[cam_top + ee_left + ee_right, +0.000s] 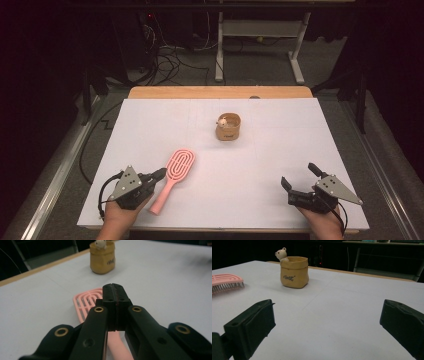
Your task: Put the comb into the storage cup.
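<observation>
High view: A white table [280,150] carries three items. The pink hairbrush [174,177] lies near the left front of the surface, head pointing far and slightly right, handle pointing near and left. The left gripper [159,174], held in the person's left hand [119,212] at the near left edge, has its black tip at the brush, over the point where the head joins the handle. Whether the tip touches the brush cannot be told from this view. A tan pot [228,127] with a small bear figure [221,120] at its left rim stands far of centre, well apart from both grippers. The right gripper [300,176] rests at the near right, with its two fingers spread wide and nothing between them.

Left gripper view: The left gripper [115,292] has its two pads pressed flat together, with no gap and no object between them. The hairbrush [83,302] lies directly below and behind the closed tip; its handle runs under the jaws. The tan pot [102,261] stands farther off.

Right gripper view: The right gripper [327,322] has its jaws standing wide apart over bare table. The tan pot [294,272] stands ahead to the left, and the hairbrush [225,281] head shows at the far left edge.
</observation>
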Tool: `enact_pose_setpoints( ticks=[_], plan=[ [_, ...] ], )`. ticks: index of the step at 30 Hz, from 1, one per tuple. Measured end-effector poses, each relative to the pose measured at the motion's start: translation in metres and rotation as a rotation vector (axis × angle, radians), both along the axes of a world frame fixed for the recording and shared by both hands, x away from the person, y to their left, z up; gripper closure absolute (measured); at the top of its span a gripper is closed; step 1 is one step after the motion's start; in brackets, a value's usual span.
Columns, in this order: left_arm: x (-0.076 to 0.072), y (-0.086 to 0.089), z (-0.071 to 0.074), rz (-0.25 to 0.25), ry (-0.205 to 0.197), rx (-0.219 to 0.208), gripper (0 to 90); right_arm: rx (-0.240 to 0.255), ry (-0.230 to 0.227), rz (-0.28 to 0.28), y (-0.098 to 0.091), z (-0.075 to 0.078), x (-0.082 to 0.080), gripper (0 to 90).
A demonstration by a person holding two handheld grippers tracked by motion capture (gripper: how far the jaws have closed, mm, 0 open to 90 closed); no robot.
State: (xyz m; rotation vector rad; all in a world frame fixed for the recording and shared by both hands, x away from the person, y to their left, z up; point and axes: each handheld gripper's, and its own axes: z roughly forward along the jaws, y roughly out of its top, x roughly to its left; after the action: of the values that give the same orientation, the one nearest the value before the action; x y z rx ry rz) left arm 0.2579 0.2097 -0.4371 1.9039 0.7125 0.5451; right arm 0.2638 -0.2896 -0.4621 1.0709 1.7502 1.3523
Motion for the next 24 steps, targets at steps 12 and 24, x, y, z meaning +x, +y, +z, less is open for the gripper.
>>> enact_pose_setpoints(
  ticks=[12,24],
  plan=[
    [0.004,-0.030,-0.011,-0.086,0.174,0.253,88.5,-0.004,0.004,0.001,0.001,0.000,0.001,0.5],
    [0.008,-0.038,-0.017,-0.063,0.276,0.411,88.6,-0.005,0.002,-0.001,0.000,0.000,0.001,0.5]
  ],
)
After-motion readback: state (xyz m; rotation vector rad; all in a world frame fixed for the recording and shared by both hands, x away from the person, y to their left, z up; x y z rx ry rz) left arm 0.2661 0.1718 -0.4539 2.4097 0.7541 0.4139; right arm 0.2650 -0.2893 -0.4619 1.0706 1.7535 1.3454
